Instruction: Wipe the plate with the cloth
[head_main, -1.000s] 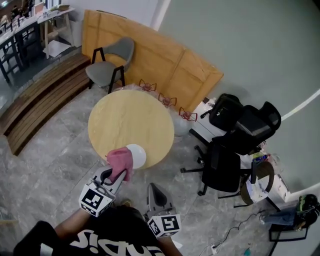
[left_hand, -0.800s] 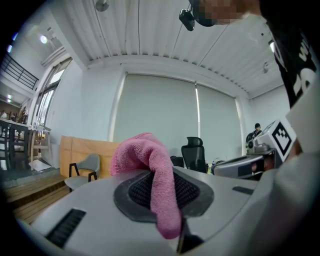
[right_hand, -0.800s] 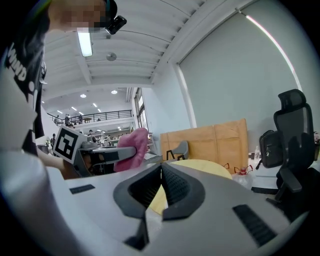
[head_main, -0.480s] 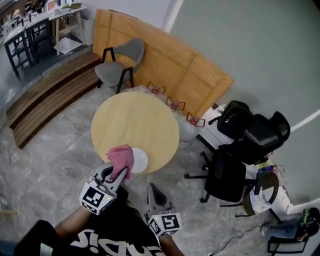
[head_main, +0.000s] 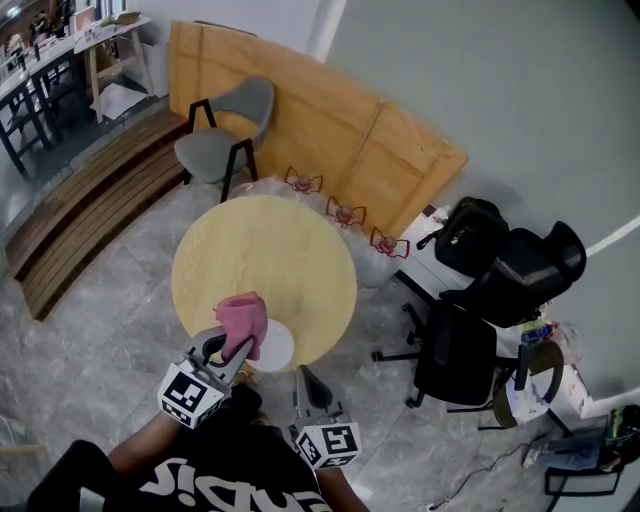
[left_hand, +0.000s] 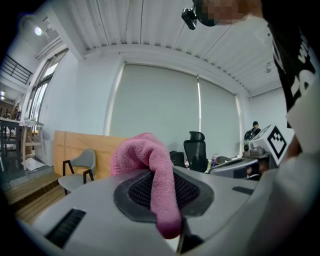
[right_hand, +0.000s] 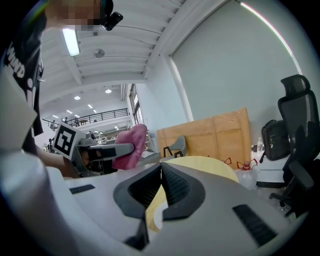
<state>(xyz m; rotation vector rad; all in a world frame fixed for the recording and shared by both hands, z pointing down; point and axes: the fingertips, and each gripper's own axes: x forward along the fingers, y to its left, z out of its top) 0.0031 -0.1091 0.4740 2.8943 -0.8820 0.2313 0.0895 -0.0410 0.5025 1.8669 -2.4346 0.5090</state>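
Note:
A white plate (head_main: 274, 346) lies at the near edge of a round wooden table (head_main: 262, 262). My left gripper (head_main: 232, 346) is shut on a pink cloth (head_main: 242, 320), which hangs over the plate's left part and hides it. In the left gripper view the cloth (left_hand: 152, 170) bulges out over the pinched pads. My right gripper (head_main: 308, 380) hovers below the table edge, right of the plate, shut with nothing in it. In the right gripper view its jaws (right_hand: 160, 167) meet in front of the table (right_hand: 205, 167), with the cloth (right_hand: 127, 145) to the left.
A grey chair (head_main: 225, 120) stands beyond the table, and wooden boards (head_main: 345, 130) lean on the wall. Plastic-wrapped items with red handles (head_main: 345, 213) sit at the table's far side. Black office chairs (head_main: 470, 345) and a black bag (head_main: 470, 235) crowd the right.
The head view has shifted slightly. The left gripper with the cloth now sits a little farther onto the table over the plate's left part. The right gripper has hardly moved.

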